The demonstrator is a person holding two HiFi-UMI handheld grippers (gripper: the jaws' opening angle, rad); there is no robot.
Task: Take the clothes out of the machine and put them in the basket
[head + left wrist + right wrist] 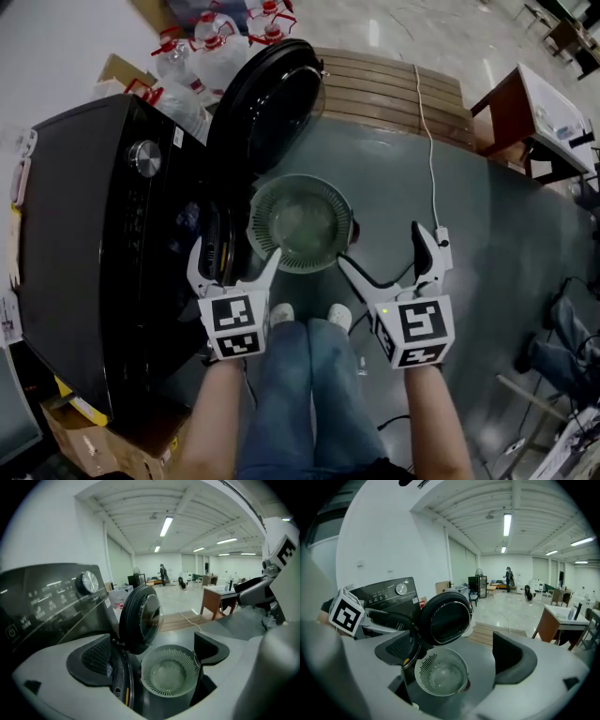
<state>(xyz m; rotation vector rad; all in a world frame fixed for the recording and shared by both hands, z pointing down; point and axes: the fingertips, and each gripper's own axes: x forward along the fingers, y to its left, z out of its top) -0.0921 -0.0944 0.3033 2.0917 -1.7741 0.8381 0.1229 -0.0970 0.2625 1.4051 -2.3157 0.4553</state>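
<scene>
Left hand-held gripper (235, 249) by dark-mouthed machine (84, 234)

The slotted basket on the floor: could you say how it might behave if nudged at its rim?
The basket looks empty and slotted, so probably light. On the smooth floor it would likely slide; its wide shape should resist tipping.

Basket (266, 221) crowds the machine (103, 216)'s mouth; door (267, 108) open.
</scene>
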